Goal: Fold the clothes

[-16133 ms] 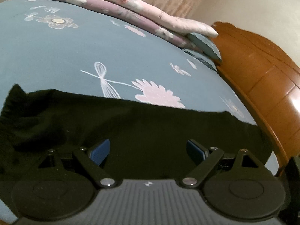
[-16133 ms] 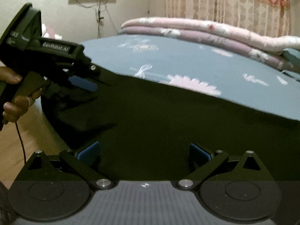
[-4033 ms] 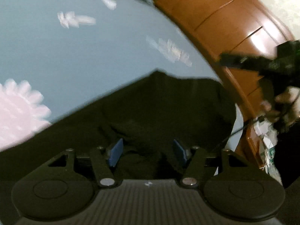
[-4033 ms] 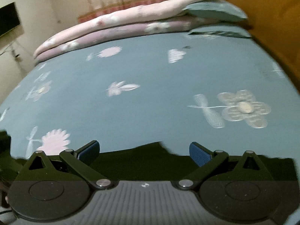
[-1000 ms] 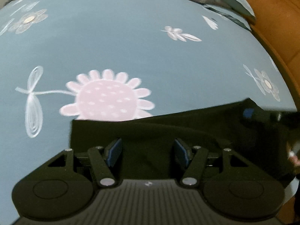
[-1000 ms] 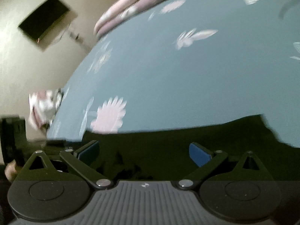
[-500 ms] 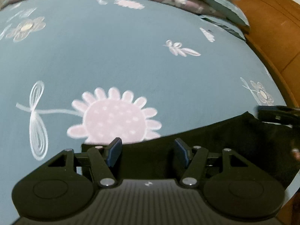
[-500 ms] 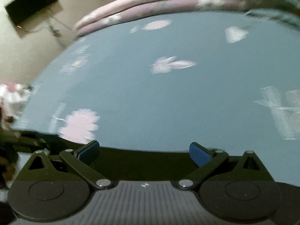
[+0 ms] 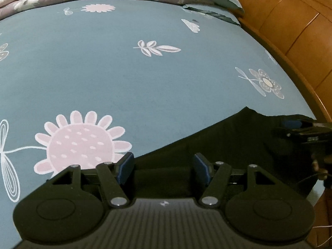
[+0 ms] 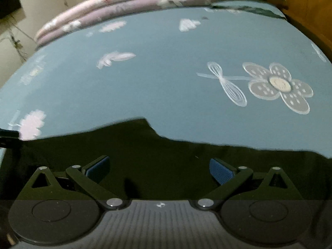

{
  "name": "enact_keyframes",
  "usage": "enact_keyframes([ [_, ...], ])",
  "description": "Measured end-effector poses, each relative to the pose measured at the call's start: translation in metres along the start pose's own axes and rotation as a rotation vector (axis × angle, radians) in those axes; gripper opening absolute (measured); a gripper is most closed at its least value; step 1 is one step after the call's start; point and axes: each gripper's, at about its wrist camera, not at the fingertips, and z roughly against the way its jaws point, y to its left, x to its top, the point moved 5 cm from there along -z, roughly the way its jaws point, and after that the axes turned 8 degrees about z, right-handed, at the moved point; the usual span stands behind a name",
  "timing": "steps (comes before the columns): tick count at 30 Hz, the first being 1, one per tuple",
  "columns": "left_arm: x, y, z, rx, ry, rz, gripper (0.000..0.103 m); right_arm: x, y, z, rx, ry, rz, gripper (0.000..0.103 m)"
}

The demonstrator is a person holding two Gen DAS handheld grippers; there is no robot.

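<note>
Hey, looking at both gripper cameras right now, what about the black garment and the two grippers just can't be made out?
- Black garment: its near part is hidden behind the left gripper body, left wrist view.
- Its folds and type: too dark to read, right wrist view.
- Right gripper: jaws apart; contact with the cloth is unclear, black on black.
- Garment's ends: cut off by the edges, right wrist view.

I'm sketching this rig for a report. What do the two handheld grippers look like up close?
Both look alike. The left gripper and right gripper each have a matte black body with a ribbed grey centre panel bearing a small white logo, two round black discs at the sides, angled black link arms with silver pivot screws, and fingers faced with ribbed blue pads. No sleeve shows clearly.
</note>
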Motion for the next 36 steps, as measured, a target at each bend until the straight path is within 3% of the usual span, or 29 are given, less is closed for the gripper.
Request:
enact_keyframes([
  [2, -0.001, 0.001, 0.000, 0.008, 0.004, 0.003, 0.064, -0.011, -0.012, -0.006, -0.034, 0.035, -0.017, 0.103],
  [6, -0.001, 0.004, 0.001, 0.020, 0.009, 0.013, 0.064, -0.019, -0.023, 0.021, -0.055, 0.022, -0.055, 0.103],
  [9, 0.005, -0.003, -0.001, 0.008, 0.012, -0.003, 0.064, -0.017, -0.033, 0.059, -0.033, -0.060, -0.121, 0.103],
  [16, 0.016, -0.033, -0.010, -0.044, 0.025, -0.079, 0.064, -0.054, -0.092, 0.149, -0.150, -0.221, -0.395, 0.103],
  [23, 0.021, -0.057, -0.020, -0.092, 0.045, -0.126, 0.064, -0.144, -0.168, 0.158, -0.088, -0.337, -0.836, 0.103],
  [26, 0.020, -0.064, -0.022, -0.099, 0.053, -0.142, 0.064, -0.171, -0.179, 0.131, 0.073, -0.375, -0.991, 0.103],
  [32, 0.018, -0.064, -0.025, -0.082, 0.074, -0.135, 0.064, -0.172, -0.188, 0.105, 0.156, -0.418, -1.004, 0.103],
  [36, 0.015, -0.068, -0.029, -0.088, 0.086, -0.136, 0.064, -0.159, -0.194, 0.098, 0.153, -0.407, -0.974, 0.103],
])
